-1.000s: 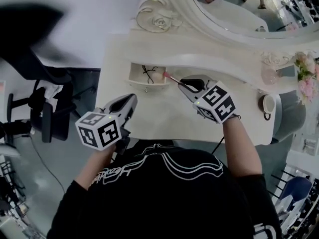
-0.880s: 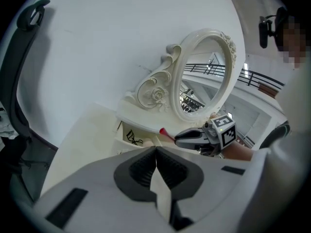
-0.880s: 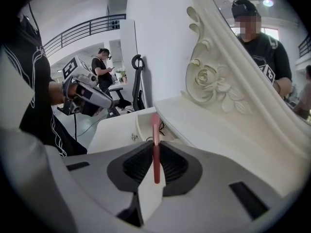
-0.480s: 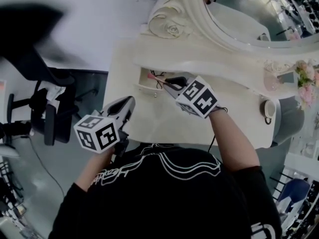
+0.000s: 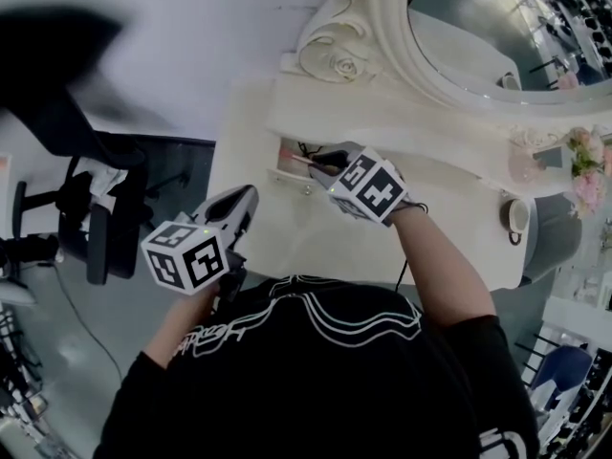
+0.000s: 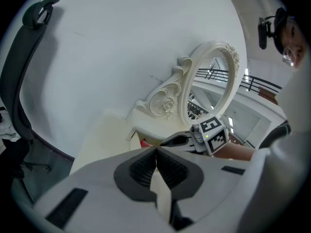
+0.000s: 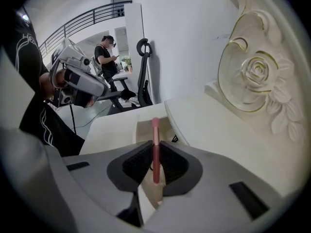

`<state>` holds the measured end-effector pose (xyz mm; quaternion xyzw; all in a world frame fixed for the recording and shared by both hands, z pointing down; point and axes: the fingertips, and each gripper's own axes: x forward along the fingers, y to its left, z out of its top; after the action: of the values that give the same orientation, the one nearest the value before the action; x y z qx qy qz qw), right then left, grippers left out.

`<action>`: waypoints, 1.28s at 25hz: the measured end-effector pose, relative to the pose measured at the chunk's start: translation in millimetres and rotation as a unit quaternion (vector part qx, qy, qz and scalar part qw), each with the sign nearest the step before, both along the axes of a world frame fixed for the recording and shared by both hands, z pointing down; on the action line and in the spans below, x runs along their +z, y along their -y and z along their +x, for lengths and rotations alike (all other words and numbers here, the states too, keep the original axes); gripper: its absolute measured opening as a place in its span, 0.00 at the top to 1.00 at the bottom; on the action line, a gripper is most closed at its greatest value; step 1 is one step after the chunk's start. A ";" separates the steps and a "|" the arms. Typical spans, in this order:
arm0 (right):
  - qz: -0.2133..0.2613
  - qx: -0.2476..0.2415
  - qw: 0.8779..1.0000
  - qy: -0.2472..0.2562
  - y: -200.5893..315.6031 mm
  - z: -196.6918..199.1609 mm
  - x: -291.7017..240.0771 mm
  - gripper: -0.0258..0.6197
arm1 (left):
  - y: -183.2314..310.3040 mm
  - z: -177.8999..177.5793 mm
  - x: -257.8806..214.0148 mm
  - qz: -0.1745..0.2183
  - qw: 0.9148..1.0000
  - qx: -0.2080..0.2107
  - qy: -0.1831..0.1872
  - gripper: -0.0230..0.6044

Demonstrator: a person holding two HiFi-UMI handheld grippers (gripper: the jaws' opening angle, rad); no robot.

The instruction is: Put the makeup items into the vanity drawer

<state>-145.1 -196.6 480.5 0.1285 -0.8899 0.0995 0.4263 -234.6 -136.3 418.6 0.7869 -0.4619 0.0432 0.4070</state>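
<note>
My right gripper [image 5: 320, 161] is shut on a slim pink makeup brush [image 7: 155, 152], which stands upright between the pads with its tip past the fingertips. In the head view the brush [image 5: 306, 160] reaches over the open vanity drawer [image 5: 290, 175] at the tabletop's left end. The right gripper view shows the drawer's cream cavity [image 7: 144, 128] just beyond the brush tip, with a dark wiry item at its edge. My left gripper [image 5: 249, 193] hangs near the table's front edge, left of the right one, jaws shut on nothing [image 6: 155, 151].
The carved oval mirror [image 5: 449, 55] rises behind the cream vanity top [image 5: 287, 228]. A cup [image 5: 516, 212], a pink glass [image 5: 521, 165] and flowers [image 5: 585, 156] stand at the right end. A black office chair [image 5: 96, 228] is to the left. A person [image 7: 108, 57] stands far off.
My right gripper has carried the brush leftward, from beside the drawer to over its opening. The head view has shifted a little. The left gripper has stayed where it was.
</note>
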 end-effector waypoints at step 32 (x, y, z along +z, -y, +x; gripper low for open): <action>-0.023 0.095 0.949 0.299 -76.9 55.8 -155.9 0.92 | -13.3 78.9 -90.8 0.124 0.981 0.144 -0.033 0.93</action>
<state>-89.3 -119.7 324.5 0.1669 -0.9577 0.1935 0.1321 -155.7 -122.9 327.8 0.8905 -0.3322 0.0175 0.3105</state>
